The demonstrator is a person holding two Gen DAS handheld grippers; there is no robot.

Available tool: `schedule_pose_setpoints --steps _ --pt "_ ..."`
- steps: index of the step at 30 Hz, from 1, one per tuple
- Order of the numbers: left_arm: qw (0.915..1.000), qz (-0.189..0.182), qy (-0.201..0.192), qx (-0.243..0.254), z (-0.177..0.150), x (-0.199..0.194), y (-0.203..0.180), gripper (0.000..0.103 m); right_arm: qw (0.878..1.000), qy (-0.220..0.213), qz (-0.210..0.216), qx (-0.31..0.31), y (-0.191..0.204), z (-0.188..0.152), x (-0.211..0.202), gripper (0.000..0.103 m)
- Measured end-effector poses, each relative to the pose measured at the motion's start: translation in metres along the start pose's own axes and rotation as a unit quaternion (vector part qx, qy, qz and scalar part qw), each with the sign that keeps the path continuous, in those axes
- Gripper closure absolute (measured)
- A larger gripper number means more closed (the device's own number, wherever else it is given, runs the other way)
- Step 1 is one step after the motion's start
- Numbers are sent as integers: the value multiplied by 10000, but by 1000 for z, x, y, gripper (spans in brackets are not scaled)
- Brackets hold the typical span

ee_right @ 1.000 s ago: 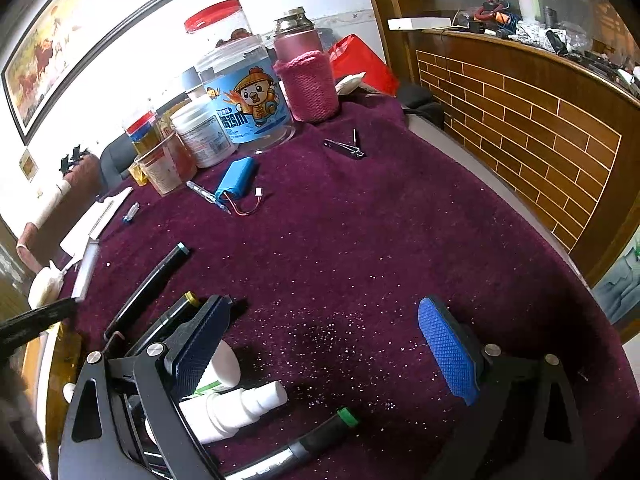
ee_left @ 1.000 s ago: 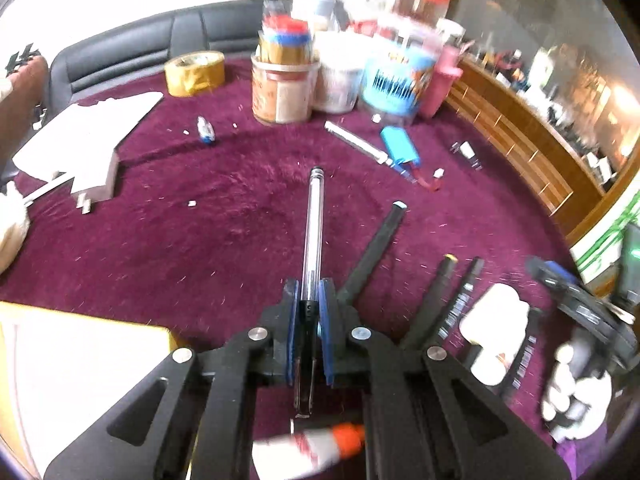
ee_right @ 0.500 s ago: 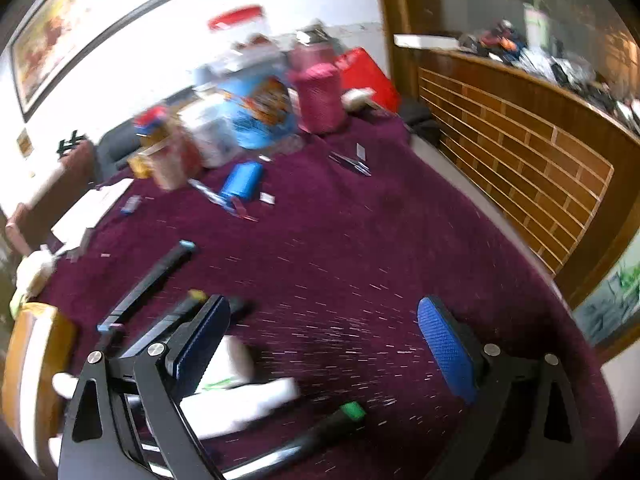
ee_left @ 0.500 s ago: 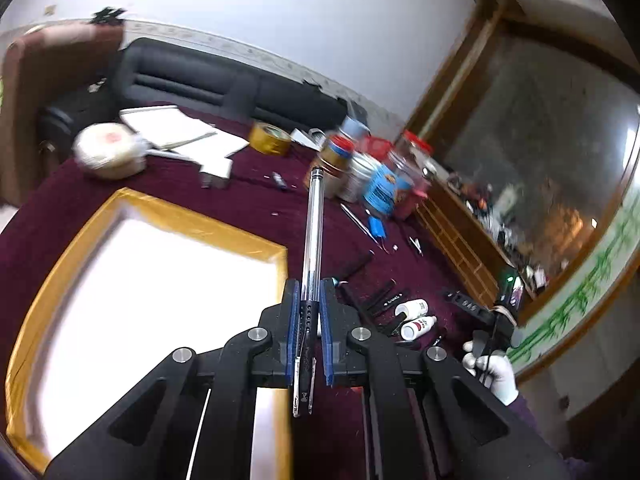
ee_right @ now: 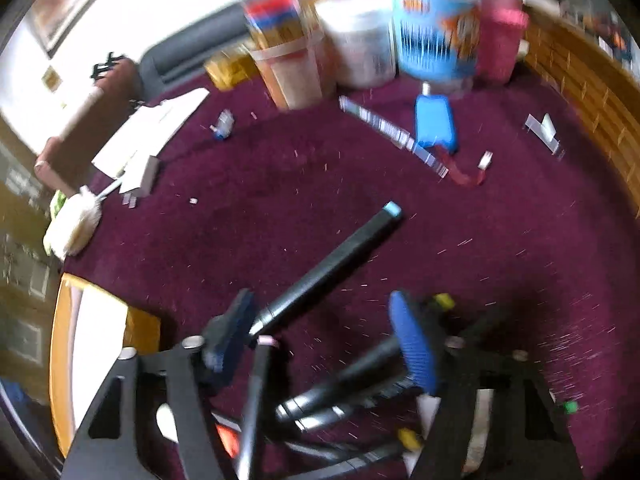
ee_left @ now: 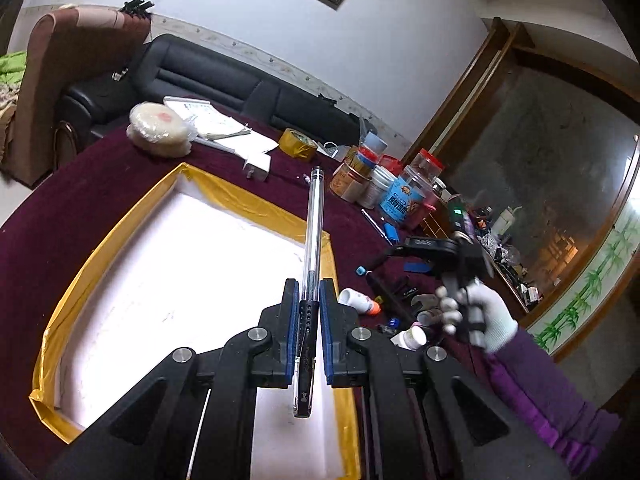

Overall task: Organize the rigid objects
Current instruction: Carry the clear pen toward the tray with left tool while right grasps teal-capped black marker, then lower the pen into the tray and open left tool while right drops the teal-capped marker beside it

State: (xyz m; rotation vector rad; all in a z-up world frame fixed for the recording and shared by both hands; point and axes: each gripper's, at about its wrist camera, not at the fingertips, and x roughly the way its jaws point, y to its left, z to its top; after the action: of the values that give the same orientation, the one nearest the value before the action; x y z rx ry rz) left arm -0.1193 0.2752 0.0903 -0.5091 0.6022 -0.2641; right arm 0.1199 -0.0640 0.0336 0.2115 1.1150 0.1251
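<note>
One pen (ee_left: 313, 236) pinched between pads of left gripper (ee_left: 309, 318), clear barrel pointing forward, dark grip section clamped, tip end hanging out behind the pads. Held in the air above right edge of white tray (ee_left: 172, 280) with yellow taped rim, not touching it. Step in hand, by judgement: carry pen over the tray and set it down inside. To do well: move further in over the white floor, clear of the taped rim; lower until barrel lies near flat; only then spread the jaws, so pen does not roll or bounce out. Pen itself: slim, hard, transparent body, dark ink tube visible inside, dark cap end far from camera. Right gripper (ee_right: 324, 336) tilted down over maroon tablecloth (ee_right: 500, 264), jaws closing, half spread, blue pads either side of the near end of a black marker (ee_right: 328, 266); pads not seen pressing on it, view blurred. More markers and small white bottles (ee_left: 358, 300) crowded below it. Further out: jars (ee_left: 404, 196), tape roll (ee_left: 298, 144), papers, black sofa (ee_left: 208, 80).
</note>
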Motion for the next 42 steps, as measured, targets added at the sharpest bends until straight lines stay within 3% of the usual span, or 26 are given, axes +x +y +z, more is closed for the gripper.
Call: schedule_pose_setpoints --steps 7,8,9,11,13,19,24,28,31,37,42 --pt "9998 -115 146 -87 1 10 20 95 9979 68 -578 284 11 14 38 47" --pt "9997 -125 167 -98 1 12 21 95 9975 59 -671 219 14 16 41 51" --pt "9997 -138 177 -105 0 12 22 95 9967 5 -798 111 17 15 42 73" --pt "9996 -154 204 -103 0 14 23 95 9977 36 -680 44 19 14 42 86" --pt "9995 -161 230 -121 -1 15 23 95 9989 83 -438 122 15 13 38 90" --pt "9994 -188 249 -112 0 13 15 95 9992 -233 283 157 11 0 -11 90" --pt "9990 -139 409 -133 7 27 8 95 9927 -414 1117 -195 37 -15 -56 90" --pt "9977 -35 644 -220 20 52 5 96 9811 -158 1871 -475 75 -41 -72 90" --pt "9961 104 851 -222 30 79 5 96 9713 243 2305 -529 101 -59 -59 90" --pt "9891 551 1344 -256 29 138 20 96 9682 786 2351 -340 141 -78 -6 90" --pt "9863 677 1463 -362 24 154 30 94 9781 750 1916 -306 153 -81 13 89"
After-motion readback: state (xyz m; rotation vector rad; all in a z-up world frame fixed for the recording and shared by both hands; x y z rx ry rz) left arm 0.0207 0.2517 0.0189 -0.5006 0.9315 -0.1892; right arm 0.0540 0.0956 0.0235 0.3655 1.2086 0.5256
